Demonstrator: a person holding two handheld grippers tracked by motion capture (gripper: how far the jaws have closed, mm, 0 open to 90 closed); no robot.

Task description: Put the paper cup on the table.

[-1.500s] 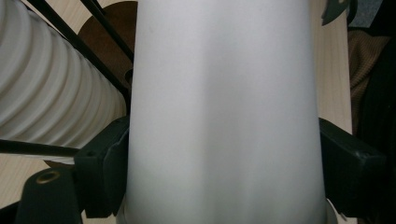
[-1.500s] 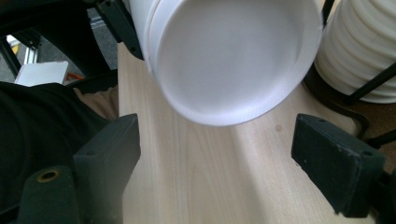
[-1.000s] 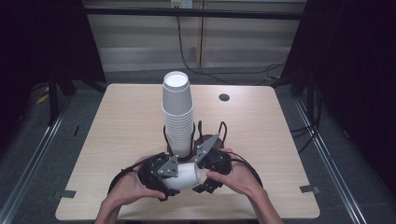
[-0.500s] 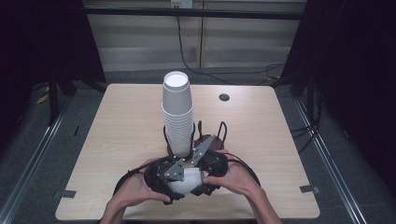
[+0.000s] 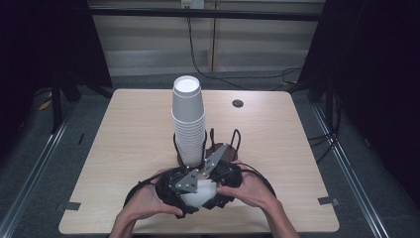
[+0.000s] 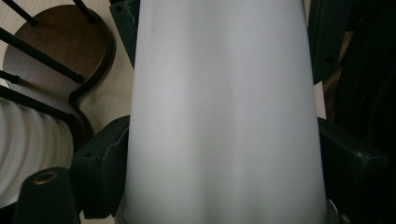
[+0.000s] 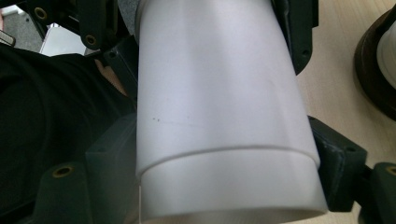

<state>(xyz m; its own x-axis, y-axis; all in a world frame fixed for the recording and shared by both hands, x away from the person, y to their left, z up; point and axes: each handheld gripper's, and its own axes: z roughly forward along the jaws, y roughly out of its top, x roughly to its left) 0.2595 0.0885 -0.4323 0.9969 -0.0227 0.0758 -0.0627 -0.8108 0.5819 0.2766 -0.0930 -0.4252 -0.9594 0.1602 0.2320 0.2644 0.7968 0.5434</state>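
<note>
held near the front edge of the table (image 5: 124, 148), between the two hands: white paper cups (image 5: 198, 194), lying on their side. seen in the right gripper view as two nested cups (image 7: 219, 116), one rim line showing where the outer cup ended over the inner one. seen in the left gripper view as a plain white cone (image 6: 224, 116), widening toward the camera.

left gripper (image 5: 181, 191) clamped on the cups, black jaws pressed against both flanks in its own view (image 6: 224, 196). right gripper (image 5: 215, 186) likewise closed on the cups, jaws tight on either side in its own view (image 7: 224, 186). pointed toward each other, the two grippers, meeting end to end over the cups, with a grey three-cornered plate (image 5: 190, 178) on top in the high view. wrapped around each gripper from below, the left hand (image 5: 148, 203) and the right hand (image 5: 250, 191).

just behind the grippers, toward the table's middle: a tall stack of white cups (image 5: 188, 119), upright, standing in a dark round holder (image 5: 218, 148) with black wire loops rising around it. same holder's brown base and black rods caught at upper left in the left gripper view (image 6: 56, 51), with ribbed cup rims (image 6: 28, 149) beside it. farther back on the table, well apart from everything: a small dark round disc (image 5: 237, 103).
</note>
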